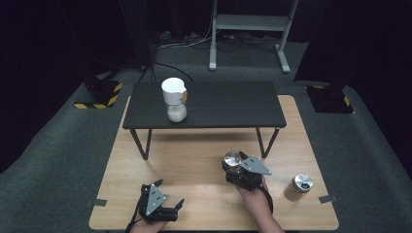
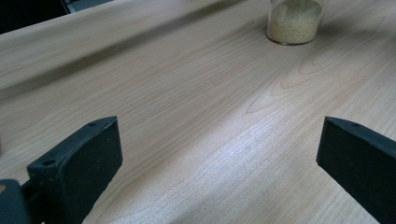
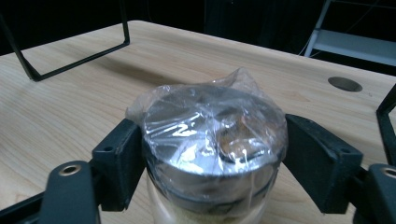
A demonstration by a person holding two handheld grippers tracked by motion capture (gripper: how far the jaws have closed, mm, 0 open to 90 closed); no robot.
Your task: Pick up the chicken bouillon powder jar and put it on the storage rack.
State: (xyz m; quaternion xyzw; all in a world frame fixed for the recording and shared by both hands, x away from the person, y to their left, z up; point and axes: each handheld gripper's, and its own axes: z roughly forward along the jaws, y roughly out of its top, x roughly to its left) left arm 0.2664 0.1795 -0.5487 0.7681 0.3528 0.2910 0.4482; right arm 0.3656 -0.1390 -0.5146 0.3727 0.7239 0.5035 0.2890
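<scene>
Your right gripper (image 3: 212,158) fingers clamp a jar (image 3: 212,140) by its plastic-wrapped lid, which could slip; left gripper (image 2: 219,154) fingers stand apart.

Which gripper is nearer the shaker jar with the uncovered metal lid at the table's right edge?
Right. The right gripper, closed on a plastic-wrapped jar, sits just left of that shaker jar. The left gripper, jaws open, rests near the front-left, much farther away.
</scene>
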